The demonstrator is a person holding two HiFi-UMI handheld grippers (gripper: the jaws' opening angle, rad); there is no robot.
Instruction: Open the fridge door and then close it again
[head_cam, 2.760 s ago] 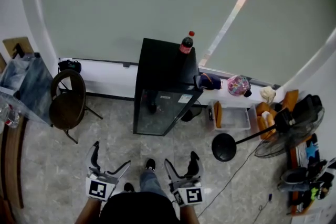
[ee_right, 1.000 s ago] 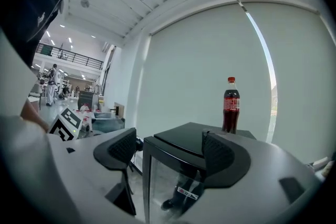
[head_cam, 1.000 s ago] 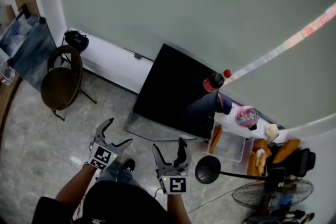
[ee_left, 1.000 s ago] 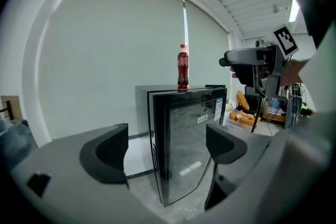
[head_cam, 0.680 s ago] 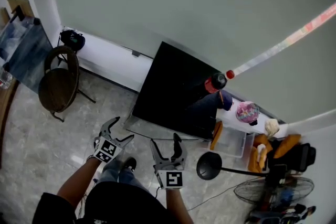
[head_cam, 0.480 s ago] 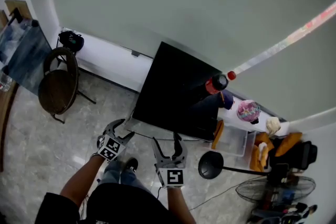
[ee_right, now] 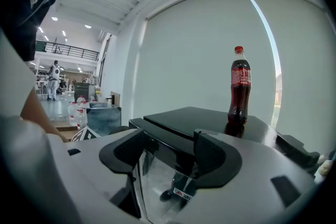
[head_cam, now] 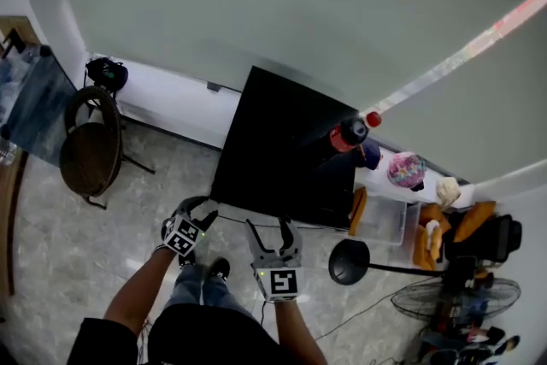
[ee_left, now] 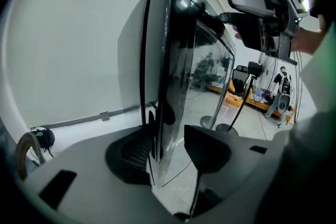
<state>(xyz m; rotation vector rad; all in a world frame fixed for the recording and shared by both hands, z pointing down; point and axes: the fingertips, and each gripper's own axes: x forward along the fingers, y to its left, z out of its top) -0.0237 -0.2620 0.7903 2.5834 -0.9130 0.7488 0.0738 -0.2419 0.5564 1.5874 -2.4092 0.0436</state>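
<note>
Left gripper [ee_left: 169, 150] half closed, jaws just been closing, straddling the side edge of the fridge door [ee_left: 184, 71], pads not clearly pressing yet; right gripper [ee_right: 168, 157] wider, also just closing, empty, at the fridge [head_cam: 282, 151] top corner; best to pinch the edge firmly, then pull along the hinge arc; no handle visible; door front hidden in head view.
</note>
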